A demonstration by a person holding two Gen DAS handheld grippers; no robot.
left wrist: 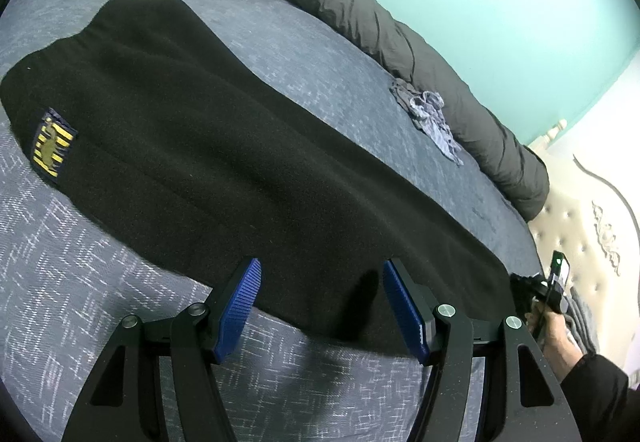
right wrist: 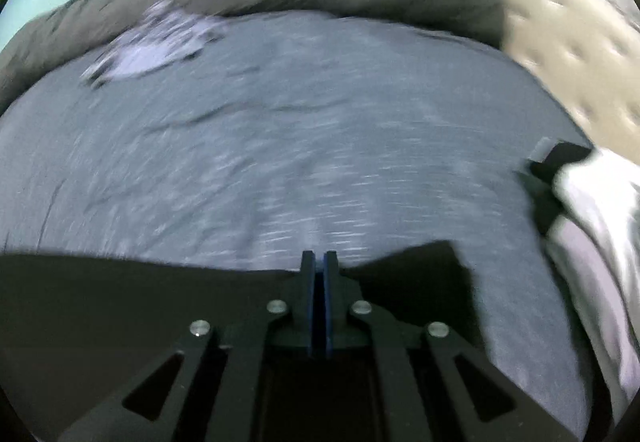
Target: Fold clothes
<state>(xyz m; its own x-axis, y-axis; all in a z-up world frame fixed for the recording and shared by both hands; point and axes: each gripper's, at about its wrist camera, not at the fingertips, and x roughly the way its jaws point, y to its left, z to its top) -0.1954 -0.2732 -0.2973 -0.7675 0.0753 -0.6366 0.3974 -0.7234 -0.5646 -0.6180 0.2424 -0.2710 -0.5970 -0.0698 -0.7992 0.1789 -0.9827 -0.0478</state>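
A black garment (left wrist: 240, 145) lies spread flat on the bed, with a blue and yellow label (left wrist: 52, 145) near its left end. My left gripper (left wrist: 320, 274) hovers open over the garment's near edge, with nothing between its blue pads (left wrist: 240, 306). At the far right of the left wrist view, a hand (left wrist: 556, 338) holds my right gripper (left wrist: 536, 290) at the garment's right end. In the blurred right wrist view, the right gripper (right wrist: 319, 254) is shut, with the edge of the black garment (right wrist: 120, 302) running between its fingers and a corner peaking beside them.
The bed has a grey-blue patterned sheet (left wrist: 80, 262). A rolled dark grey duvet (left wrist: 360, 9) runs along the far side by the green wall. A small crumpled grey cloth (left wrist: 430, 113) lies beside it. A cream tufted headboard (left wrist: 580, 234) and white fabric (right wrist: 592, 222) are at the right.
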